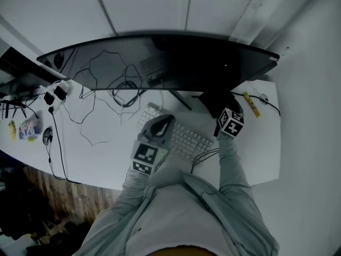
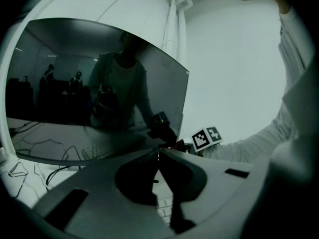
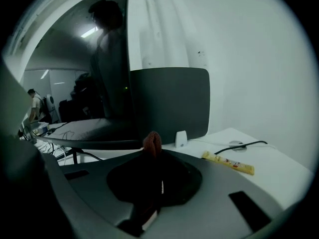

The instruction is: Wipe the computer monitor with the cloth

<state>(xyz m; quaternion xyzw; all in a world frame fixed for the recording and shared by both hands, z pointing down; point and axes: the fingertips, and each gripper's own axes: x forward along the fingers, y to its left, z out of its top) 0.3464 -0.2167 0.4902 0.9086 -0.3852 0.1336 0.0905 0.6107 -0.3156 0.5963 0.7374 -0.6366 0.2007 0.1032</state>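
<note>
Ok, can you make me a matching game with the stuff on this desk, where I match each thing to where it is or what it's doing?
Things:
1. cloth
2. keyboard
3. yellow packet
4. left gripper

Places or states:
A. jaws together, nothing between them
B. lying flat on the table, off to the right
C. pinched in the right gripper
D. on the table in front of the monitor

Pairs: 1-C, 2-D, 3-B, 4-A.

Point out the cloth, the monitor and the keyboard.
cloth (image 3: 152, 142): right gripper view, the reddish fold showing between the jaws.
monitor (image 1: 176, 63): head view, middle of the dark curved screen.
keyboard (image 1: 189, 138): head view, its white keys.
</note>
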